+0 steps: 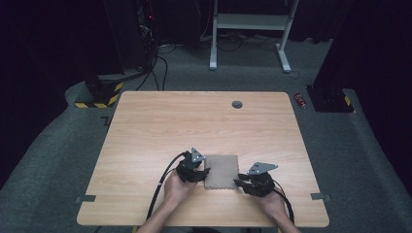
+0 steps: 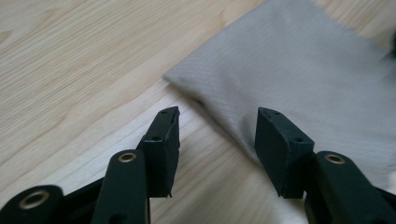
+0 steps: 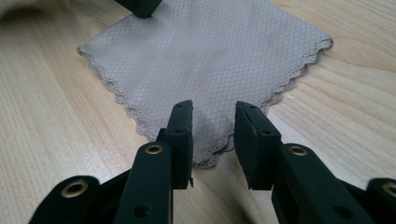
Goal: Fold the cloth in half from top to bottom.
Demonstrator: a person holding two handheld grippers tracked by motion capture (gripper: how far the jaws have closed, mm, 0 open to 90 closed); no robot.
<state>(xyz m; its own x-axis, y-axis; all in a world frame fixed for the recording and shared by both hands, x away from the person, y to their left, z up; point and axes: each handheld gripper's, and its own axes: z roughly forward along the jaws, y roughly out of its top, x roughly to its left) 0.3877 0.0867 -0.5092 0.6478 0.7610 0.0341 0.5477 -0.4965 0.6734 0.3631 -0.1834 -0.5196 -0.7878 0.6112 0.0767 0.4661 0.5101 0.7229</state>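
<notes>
A grey cloth (image 1: 222, 171) with scalloped edges lies flat on the wooden table (image 1: 194, 126), near the front. My left gripper (image 1: 204, 171) sits at the cloth's left side. In the left gripper view its jaws (image 2: 217, 121) stand apart, with the smooth folded edge of the cloth (image 2: 289, 70) running between them and nothing pinched. My right gripper (image 1: 238, 183) is at the near right corner. In the right gripper view its jaws (image 3: 212, 116) stand apart over that corner of the cloth (image 3: 205, 60), which lies flat between them. A tip of the left gripper's jaw shows at the cloth's far corner there.
A round cable hole (image 1: 237, 104) sits near the table's far edge. Small tape marks (image 1: 85, 198) stick out at the front left and front right (image 1: 317, 196). On the floor beyond stand a white desk frame (image 1: 248, 22) and a red can (image 1: 301, 100).
</notes>
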